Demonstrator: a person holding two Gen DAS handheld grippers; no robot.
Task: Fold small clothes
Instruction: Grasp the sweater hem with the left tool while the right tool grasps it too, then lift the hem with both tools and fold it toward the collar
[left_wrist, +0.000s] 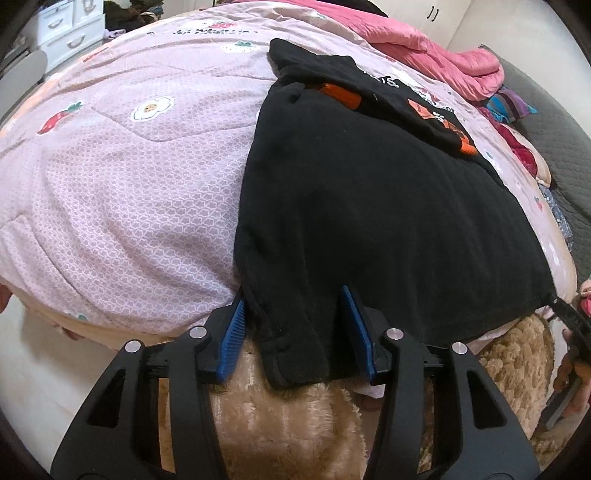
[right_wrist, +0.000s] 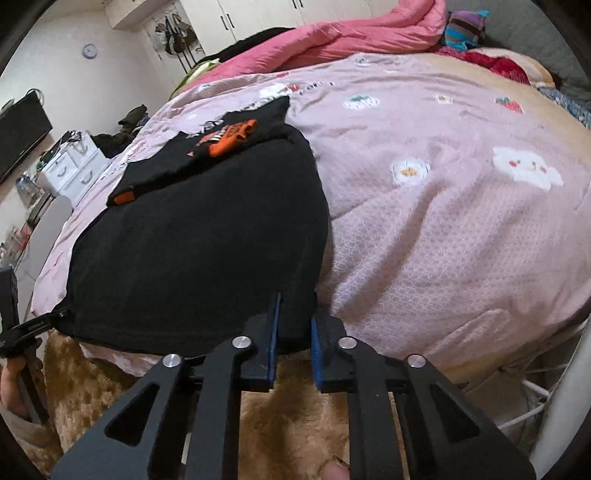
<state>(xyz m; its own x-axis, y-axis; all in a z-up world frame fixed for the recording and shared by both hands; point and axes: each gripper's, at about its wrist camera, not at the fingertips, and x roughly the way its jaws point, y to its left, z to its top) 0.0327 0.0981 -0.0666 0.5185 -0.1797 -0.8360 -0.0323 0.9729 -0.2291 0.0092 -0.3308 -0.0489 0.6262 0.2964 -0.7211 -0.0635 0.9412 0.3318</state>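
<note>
A black garment with orange trim lies spread on the pink quilt, its upper part folded back to show an orange print. My left gripper is open, its blue pads either side of the garment's near left corner, which hangs over the bed edge. In the right wrist view my right gripper is nearly closed, pinching the garment's near right corner. The left gripper shows at that view's left edge.
A rumpled pink blanket and coloured clothes lie at the far side of the bed. A tan fluffy rug lies below the bed edge. White drawers and a dark screen stand at left.
</note>
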